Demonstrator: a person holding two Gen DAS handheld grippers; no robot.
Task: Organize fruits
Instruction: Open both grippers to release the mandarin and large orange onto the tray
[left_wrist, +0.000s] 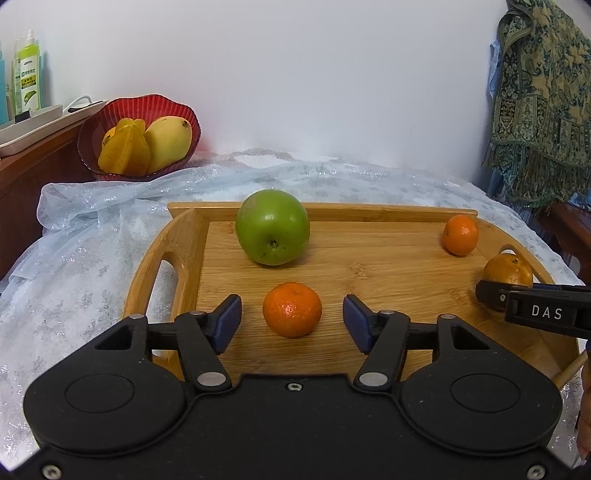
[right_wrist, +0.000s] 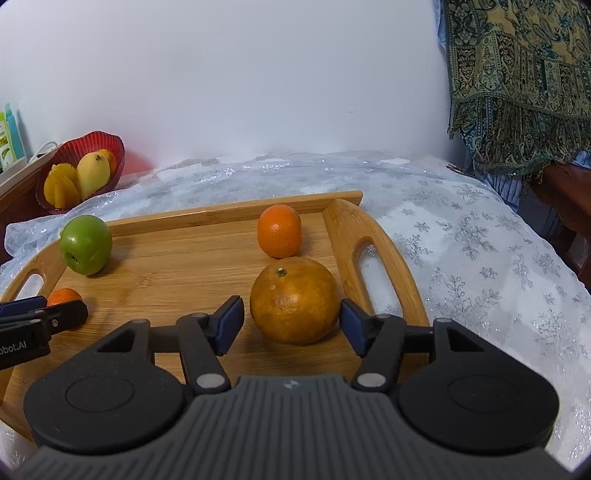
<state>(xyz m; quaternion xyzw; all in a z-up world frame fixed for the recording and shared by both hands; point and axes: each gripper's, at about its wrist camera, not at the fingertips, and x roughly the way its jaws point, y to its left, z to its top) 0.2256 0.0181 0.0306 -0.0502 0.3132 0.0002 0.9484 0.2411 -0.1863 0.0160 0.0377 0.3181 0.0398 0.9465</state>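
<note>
A wooden tray (left_wrist: 369, 266) lies on a white cloth and holds loose fruit. My left gripper (left_wrist: 291, 305) is open around a small mandarin (left_wrist: 291, 314), with a gap at each blue pad. A green apple (left_wrist: 272, 232) sits behind it, and a second mandarin (left_wrist: 460, 235) rests at the tray's far right. My right gripper (right_wrist: 291, 309) is open around a large dull orange (right_wrist: 295, 299) near the tray's right handle. Its right pad is at the peel; its left pad stands off. A red bowl (left_wrist: 147, 107) at the back left holds a mango (left_wrist: 168, 142) and a starfruit (left_wrist: 125, 151).
The bowl stands by a brown wooden shelf (left_wrist: 33, 170) with a white tray and bottles (left_wrist: 27, 74). A patterned fringed cloth (left_wrist: 543, 99) hangs at the right over dark furniture. A white wall closes the back. The snowflake tablecloth (right_wrist: 461, 229) spreads right of the tray.
</note>
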